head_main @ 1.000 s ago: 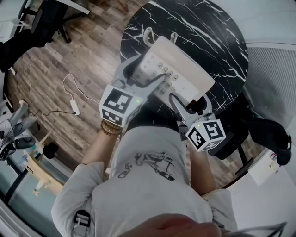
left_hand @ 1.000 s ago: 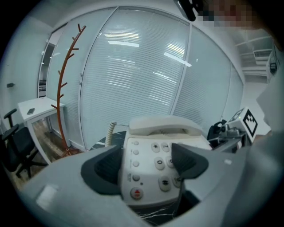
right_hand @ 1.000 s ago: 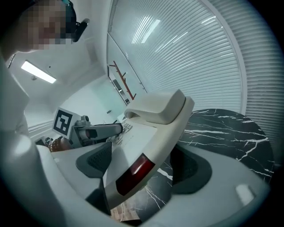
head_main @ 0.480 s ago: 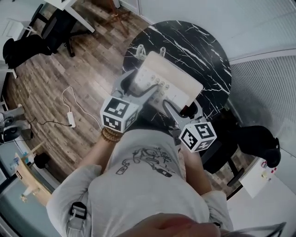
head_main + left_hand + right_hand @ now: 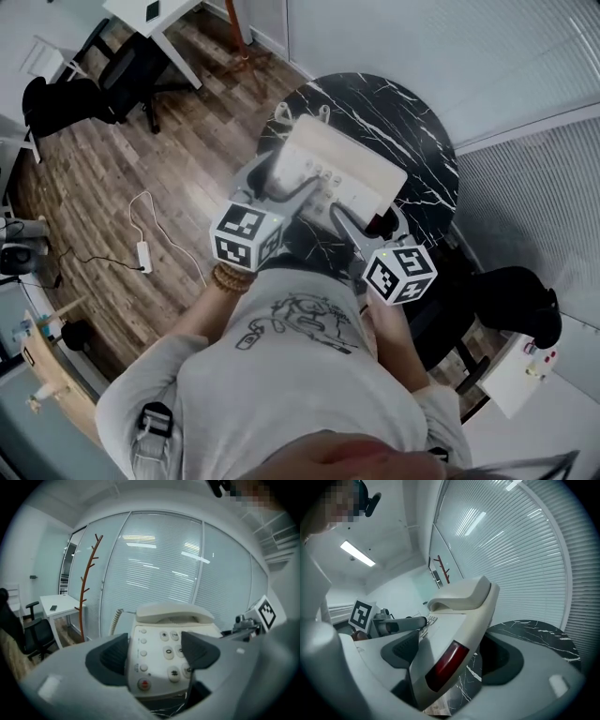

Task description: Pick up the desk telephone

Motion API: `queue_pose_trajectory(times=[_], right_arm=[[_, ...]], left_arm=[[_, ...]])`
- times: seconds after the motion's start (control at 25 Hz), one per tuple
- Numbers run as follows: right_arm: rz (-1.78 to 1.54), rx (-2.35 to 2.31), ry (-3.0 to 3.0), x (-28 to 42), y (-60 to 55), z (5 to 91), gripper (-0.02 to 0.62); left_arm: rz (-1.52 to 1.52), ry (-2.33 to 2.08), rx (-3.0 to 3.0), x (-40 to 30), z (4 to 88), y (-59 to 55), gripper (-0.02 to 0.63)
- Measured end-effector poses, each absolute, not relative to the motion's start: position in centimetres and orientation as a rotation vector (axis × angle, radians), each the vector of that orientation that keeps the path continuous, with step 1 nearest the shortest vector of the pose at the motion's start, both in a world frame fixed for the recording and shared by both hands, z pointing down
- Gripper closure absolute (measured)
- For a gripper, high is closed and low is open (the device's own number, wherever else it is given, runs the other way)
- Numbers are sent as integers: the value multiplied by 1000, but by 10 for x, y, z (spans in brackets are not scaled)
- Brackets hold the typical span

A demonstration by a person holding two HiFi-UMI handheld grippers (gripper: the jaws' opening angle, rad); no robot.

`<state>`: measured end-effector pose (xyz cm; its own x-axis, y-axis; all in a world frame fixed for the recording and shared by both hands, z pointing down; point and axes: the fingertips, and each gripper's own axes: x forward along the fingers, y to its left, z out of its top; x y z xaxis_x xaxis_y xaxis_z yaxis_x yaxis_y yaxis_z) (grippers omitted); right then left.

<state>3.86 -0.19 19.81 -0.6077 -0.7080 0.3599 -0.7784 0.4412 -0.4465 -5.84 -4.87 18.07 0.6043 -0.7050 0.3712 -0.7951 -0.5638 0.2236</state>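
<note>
The cream desk telephone (image 5: 342,169), handset on its cradle, hangs in the air above the round black marble table (image 5: 417,141). My left gripper (image 5: 286,183) is shut on its near left corner; in the left gripper view the pads (image 5: 115,656) clamp the keypad end of the telephone (image 5: 164,641). My right gripper (image 5: 367,223) is shut on the near right side. In the right gripper view its jaws straddle the telephone's (image 5: 461,616) edge by a dark red window. A coiled cord (image 5: 114,620) hangs at the back left.
Wooden floor lies to the left, with a white power strip and cable (image 5: 143,255). Black office chairs (image 5: 66,98) (image 5: 511,300) stand on either side, and a white desk (image 5: 150,14) at top left. A brown coat stand (image 5: 86,588) rises before the glass wall with blinds.
Both grippers have risen together with the telephone clamped between them. The table and floor now look smaller and farther below, and more of the room shows.
</note>
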Motion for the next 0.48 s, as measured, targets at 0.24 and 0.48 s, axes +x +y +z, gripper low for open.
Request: queue_pose_trajectory(times=[0.24,0.48], right_arm=[[849,1354,-2582,44,-4,187,192],[846,1356,-2582,42,-4,187,192]], left_arm=[[299,-1227,2486,-53,170,-48,250],[296,-1234,2479,-55,170,-47,250]])
